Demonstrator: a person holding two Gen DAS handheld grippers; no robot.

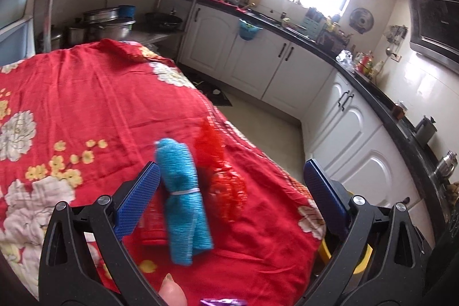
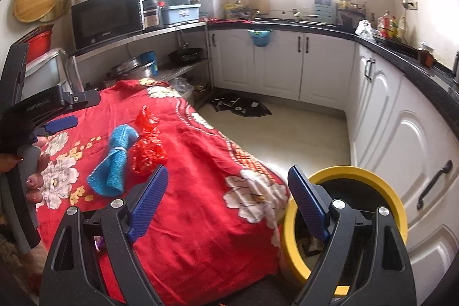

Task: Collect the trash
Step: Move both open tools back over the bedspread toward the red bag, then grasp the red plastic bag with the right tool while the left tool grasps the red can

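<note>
Left wrist view showed the left gripper (image 1: 231, 185) with jaws wide over the blue cloth roll (image 1: 183, 200), beside the red wrapper (image 1: 221, 171). Right gripper (image 2: 226, 188) gaped empty near the yellow bin (image 2: 396, 208). Closing there risked taking cloth instead of trash.

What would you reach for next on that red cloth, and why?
Probably ease the left gripper forward and close on the crumpled red wrapper. Its jaws are open, and the wrapper lies loose on the red cloth beside the blue rolled cloth. The yellow bin stands open beside the table; the right gripper is empty.
</note>
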